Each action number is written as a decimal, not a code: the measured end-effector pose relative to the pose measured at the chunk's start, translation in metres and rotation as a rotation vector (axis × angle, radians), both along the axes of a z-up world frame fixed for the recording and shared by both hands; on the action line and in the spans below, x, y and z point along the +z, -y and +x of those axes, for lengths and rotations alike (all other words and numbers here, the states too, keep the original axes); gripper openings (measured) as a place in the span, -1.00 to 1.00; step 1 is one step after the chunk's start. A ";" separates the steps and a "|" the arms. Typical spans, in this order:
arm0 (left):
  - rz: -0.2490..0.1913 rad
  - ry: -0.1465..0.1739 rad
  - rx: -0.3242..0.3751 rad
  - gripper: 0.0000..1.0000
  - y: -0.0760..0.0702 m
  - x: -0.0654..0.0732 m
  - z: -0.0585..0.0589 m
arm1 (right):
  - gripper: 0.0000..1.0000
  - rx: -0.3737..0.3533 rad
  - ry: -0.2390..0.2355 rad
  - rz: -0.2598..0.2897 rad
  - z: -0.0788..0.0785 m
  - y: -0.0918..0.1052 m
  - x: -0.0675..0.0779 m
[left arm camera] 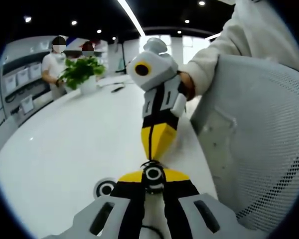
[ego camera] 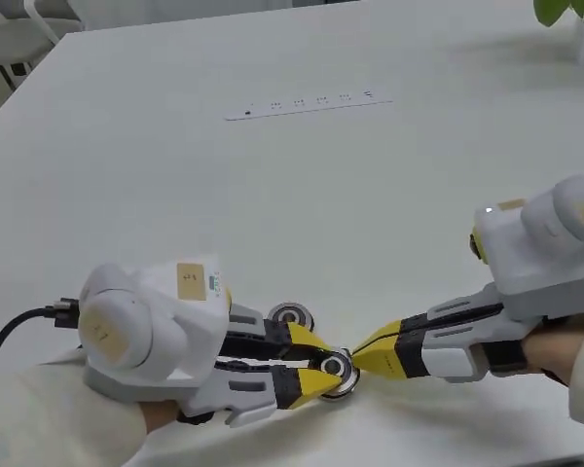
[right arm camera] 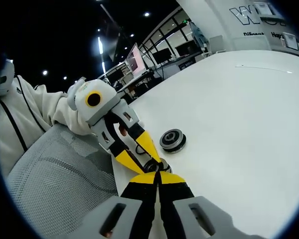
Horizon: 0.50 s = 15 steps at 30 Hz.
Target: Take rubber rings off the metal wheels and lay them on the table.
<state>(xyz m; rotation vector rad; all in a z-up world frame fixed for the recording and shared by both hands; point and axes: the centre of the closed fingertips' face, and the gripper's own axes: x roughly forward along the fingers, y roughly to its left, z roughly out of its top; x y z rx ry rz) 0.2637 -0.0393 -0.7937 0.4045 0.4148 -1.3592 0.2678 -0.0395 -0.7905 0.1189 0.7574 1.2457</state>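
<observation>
Left gripper low over the near edge of the white table, jaws closed partway onto a small metal wheel, yellow tips on either side of it. Wheel is held just above or on the tabletop, cannot tell which. Right gripper comes in from the right, nose to nose with the left one, jaws pressed almost together with tips against the wheel's rim; cannot tell if they pinch the rubber. Second wheel lies flat on the table just behind the left gripper's jaws, apart from both grippers, dark rubber ring around it. Power strip further back, well apart
</observation>
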 end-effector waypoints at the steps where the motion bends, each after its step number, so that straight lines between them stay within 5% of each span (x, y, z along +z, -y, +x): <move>1: 0.000 0.000 0.000 -0.73 0.000 0.000 0.000 | -1.00 0.001 -0.001 0.001 0.000 0.000 0.000; 15: -0.001 0.000 -0.001 -0.73 0.000 0.000 0.000 | -1.00 0.011 0.001 0.018 -0.002 -0.002 0.003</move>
